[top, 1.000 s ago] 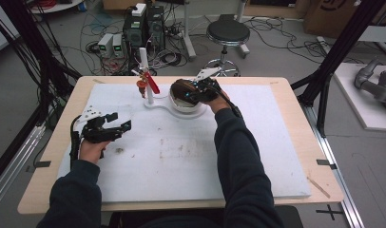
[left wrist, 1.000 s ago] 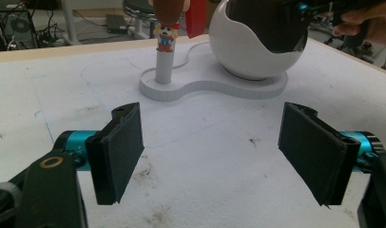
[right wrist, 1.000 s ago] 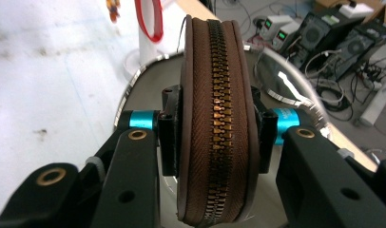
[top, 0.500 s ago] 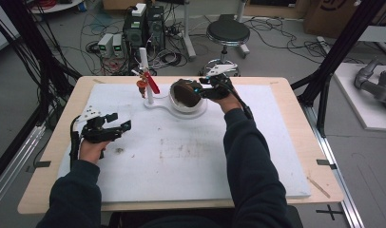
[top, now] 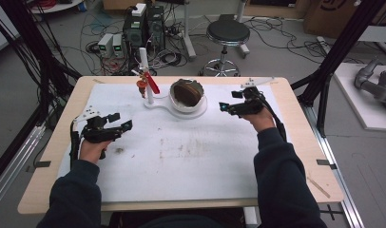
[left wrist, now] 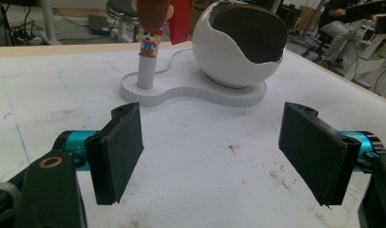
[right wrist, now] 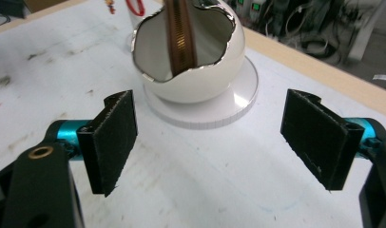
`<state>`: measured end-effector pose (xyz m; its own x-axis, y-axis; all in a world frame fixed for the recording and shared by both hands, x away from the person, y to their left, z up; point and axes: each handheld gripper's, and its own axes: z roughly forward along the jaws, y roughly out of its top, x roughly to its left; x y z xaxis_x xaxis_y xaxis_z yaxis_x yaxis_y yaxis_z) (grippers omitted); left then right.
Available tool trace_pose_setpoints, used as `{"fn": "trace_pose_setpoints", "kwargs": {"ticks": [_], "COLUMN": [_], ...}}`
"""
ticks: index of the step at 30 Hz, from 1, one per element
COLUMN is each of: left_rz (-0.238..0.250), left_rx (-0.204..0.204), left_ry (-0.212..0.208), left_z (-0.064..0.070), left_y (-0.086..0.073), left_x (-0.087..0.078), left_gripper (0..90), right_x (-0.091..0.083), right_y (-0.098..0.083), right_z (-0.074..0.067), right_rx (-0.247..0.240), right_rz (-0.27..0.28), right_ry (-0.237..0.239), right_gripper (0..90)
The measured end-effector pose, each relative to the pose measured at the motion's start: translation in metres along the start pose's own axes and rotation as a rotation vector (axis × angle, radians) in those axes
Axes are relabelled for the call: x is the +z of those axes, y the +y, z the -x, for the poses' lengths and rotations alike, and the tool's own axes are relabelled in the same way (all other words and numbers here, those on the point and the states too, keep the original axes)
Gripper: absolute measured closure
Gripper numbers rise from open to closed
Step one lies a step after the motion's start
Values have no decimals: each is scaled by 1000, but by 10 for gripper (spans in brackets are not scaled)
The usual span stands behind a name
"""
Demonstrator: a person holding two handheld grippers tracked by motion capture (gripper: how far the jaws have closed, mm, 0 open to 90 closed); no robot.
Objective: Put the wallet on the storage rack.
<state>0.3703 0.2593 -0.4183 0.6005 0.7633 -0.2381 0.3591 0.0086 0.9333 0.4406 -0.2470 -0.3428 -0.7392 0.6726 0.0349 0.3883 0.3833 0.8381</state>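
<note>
Away from the white egg-shaped bowl (top: 187, 94) drew the right claw (top: 224, 106), jaws just opened, empty; left claw (top: 120, 121) released; retreat level, avoiding the shell's rim

The right gripper (top: 227, 107) has left the white egg-shaped bowl (top: 186, 93). One second ago it sat against the bowl's right side with jaws closed. It now hovers over the white mat (top: 181, 156) at about 3 o'clock from the bowl, well apart from it. Its jaws have just been opening and stand wide, with nothing between the pads (right wrist: 112, 142). The person's right forearm (top: 276, 166) has swung toward the table's right edge accordingly.
</note>
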Motion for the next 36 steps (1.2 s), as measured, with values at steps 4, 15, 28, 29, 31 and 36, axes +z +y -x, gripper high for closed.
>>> {"fn": "trace_pose_setpoints", "kwargs": {"ticks": [4, 15, 28, 29, 31, 36], "left_rz": [16, 46, 43, 41, 36, 42], "left_rx": [24, 51, 32, 33, 36, 41], "left_ry": [1, 4, 1, -1, 1, 4], "left_z": [1, 4, 8, 8, 9, 10], "left_y": [1, 2, 4, 4, 4, 4], "left_x": [-1, 1, 2, 3, 3, 1], "left_gripper": [227, 227, 203, 205, 208, 212], "right_x": [-20, -49, -62, -62, -63, -63], "right_y": [-25, -82, -103, -104, -105, -107], "right_z": [-6, -22, -19, -18, -17, -16], "right_rx": [1, -32, 17, 17, 22, 34], "right_rz": [57, 115, 138, 137, 137, 135], "right_ry": [-34, -145, -158, -159, -162, -177], "right_gripper": [202, 202, 202, 202, 202, 202]}}
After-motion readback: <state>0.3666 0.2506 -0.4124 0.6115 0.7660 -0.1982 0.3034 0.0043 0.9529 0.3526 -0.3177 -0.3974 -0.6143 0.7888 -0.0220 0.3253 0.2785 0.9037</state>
